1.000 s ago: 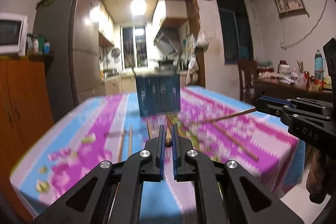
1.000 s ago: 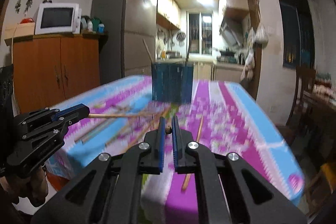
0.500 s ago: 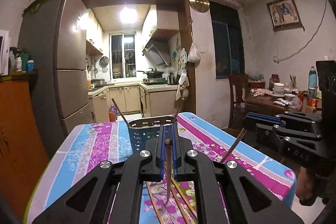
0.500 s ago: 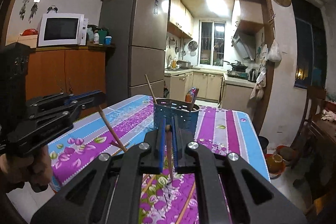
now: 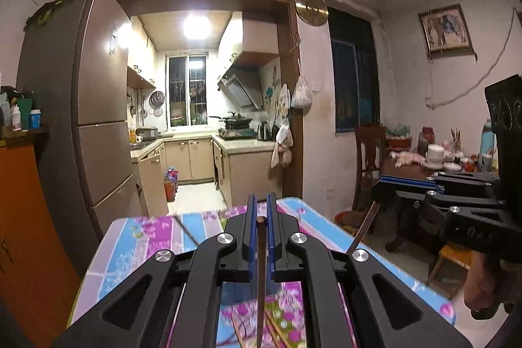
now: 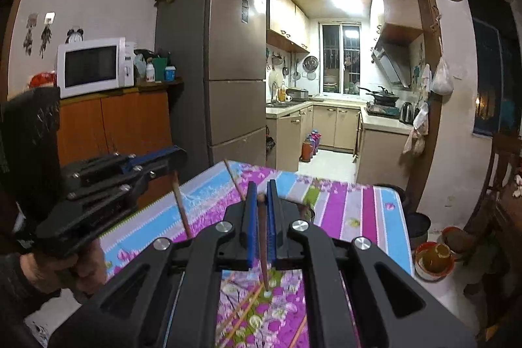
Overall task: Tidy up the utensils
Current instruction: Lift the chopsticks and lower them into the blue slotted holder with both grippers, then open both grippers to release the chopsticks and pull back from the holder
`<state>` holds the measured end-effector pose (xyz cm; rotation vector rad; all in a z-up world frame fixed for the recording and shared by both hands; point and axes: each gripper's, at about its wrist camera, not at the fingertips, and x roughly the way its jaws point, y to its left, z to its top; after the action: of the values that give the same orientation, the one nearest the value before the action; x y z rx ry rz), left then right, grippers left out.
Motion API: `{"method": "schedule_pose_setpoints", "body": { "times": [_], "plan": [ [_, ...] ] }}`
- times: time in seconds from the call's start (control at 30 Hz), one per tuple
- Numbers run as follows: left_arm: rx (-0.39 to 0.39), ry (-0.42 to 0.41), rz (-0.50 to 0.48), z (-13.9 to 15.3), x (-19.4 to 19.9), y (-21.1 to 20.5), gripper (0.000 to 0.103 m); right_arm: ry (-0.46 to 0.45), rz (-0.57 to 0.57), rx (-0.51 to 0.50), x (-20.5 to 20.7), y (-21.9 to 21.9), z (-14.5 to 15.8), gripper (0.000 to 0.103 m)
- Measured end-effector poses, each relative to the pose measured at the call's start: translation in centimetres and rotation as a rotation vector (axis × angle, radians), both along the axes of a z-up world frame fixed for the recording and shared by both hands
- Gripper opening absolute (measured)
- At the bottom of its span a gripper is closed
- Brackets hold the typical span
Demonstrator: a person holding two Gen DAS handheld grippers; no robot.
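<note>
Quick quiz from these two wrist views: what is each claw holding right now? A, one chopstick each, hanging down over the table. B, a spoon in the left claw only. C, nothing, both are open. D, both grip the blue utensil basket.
A: the left claw is shut on a chopstick and the right claw on another chopstick, both hanging down over the floral tablecloth.

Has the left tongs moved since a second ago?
Yes. The left tongs rose: the tablecloth sank low in its view, and the blue utensil basket is hidden behind them.
</note>
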<state>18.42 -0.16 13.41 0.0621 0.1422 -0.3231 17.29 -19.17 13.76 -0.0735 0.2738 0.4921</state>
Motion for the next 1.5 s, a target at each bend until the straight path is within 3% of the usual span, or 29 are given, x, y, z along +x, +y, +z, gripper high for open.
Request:
{"method": "schedule_pose_setpoints", "body": {
  "times": [0.33,0.57,0.7,1.2,1.5],
  "plan": [
    [-0.056,-0.108,0.026,8.9,4.8,0.3,0.007,-0.027,-0.012,-0.005,5.1,1.3,8.7,0.005],
    [-0.088,-0.119,0.053,11.6,9.5,0.7,0.007,0.006,-0.044,-0.004,10.3,1.3,9.8,0.005],
    [-0.086,-0.092,0.062,10.8,12.5,0.5,0.007,0.048,-0.043,0.002,12.8,1.4,8.5,0.005],
    [-0.075,0.089,0.090,2.4,20.9,1.3,0.007,0.192,-0.036,-0.019,18.7,2.2,2.4,0.005],
    [-0.061,0.152,0.113,0.8,23.2,1.7,0.007,0.281,-0.044,0.004,21.5,2.0,-0.2,0.005]
  ]
}}
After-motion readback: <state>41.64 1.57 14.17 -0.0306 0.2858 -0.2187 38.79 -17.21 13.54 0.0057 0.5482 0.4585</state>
